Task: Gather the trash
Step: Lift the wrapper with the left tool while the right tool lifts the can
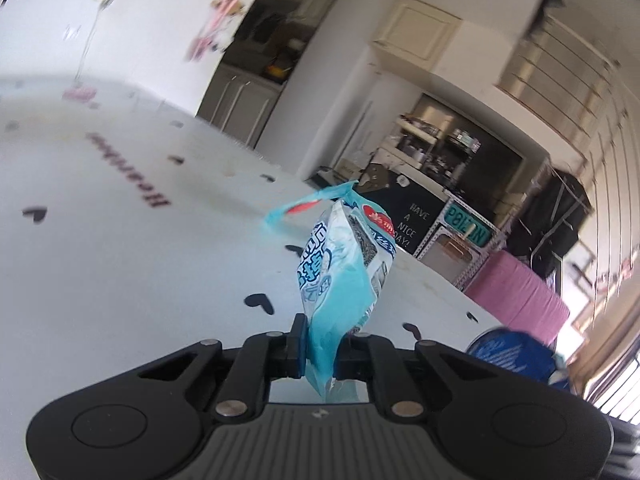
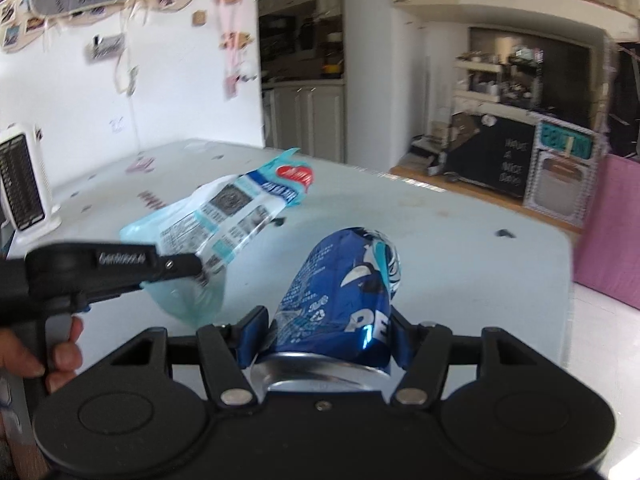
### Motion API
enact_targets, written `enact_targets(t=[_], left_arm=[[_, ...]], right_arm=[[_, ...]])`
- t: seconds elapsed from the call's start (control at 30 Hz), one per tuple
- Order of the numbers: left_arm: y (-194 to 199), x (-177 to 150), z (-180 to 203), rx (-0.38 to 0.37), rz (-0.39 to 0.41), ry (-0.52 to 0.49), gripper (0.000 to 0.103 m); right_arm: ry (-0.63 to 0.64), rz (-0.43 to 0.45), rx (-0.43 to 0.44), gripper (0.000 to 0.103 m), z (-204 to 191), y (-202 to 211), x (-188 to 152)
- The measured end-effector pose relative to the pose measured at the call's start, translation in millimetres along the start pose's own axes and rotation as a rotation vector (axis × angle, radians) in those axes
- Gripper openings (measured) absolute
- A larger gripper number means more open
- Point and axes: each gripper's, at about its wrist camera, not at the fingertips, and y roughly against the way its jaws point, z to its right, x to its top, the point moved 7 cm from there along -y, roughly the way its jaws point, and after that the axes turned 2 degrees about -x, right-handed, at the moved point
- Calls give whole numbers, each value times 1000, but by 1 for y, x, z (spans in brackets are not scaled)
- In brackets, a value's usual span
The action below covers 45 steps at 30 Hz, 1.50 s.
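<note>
My left gripper (image 1: 320,354) is shut on a light blue snack wrapper (image 1: 344,272) and holds it upright above the white table (image 1: 120,260). The same wrapper (image 2: 224,220) and left gripper (image 2: 192,268) show at the left in the right wrist view. My right gripper (image 2: 328,332) is shut on a crushed blue Pepsi can (image 2: 344,288), held above the table (image 2: 460,248). The can also shows at the lower right edge of the left wrist view (image 1: 516,354).
The table bears small black heart stickers (image 1: 260,302) and red lettering (image 1: 128,172). A white heater (image 2: 22,184) stands at the table's far left. A pink bin (image 2: 612,224) stands off the table's right edge. Kitchen cabinets and shelves lie beyond.
</note>
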Motion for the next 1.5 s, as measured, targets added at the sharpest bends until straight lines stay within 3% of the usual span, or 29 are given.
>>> enact_targets(t=[0.6, 0.77, 0.8, 0.83, 1.03, 1.5], left_arm=[[71, -16, 101, -159, 77, -298, 11], [89, -27, 127, -219, 87, -355, 11], [91, -30, 132, -231, 86, -365, 11], [93, -33, 138, -242, 83, -376, 11], [99, -61, 166, -294, 55, -446, 11], [100, -132, 218, -404, -63, -539, 11]], right_arm=[[-109, 155, -202, 61, 68, 117, -16], [-147, 181, -251, 51, 87, 150, -30], [-154, 187, -262, 42, 91, 156, -32], [-164, 186, -265, 36, 94, 160, -36], [-205, 186, -280, 32, 112, 180, -56], [-295, 171, -390, 28, 161, 232, -111]])
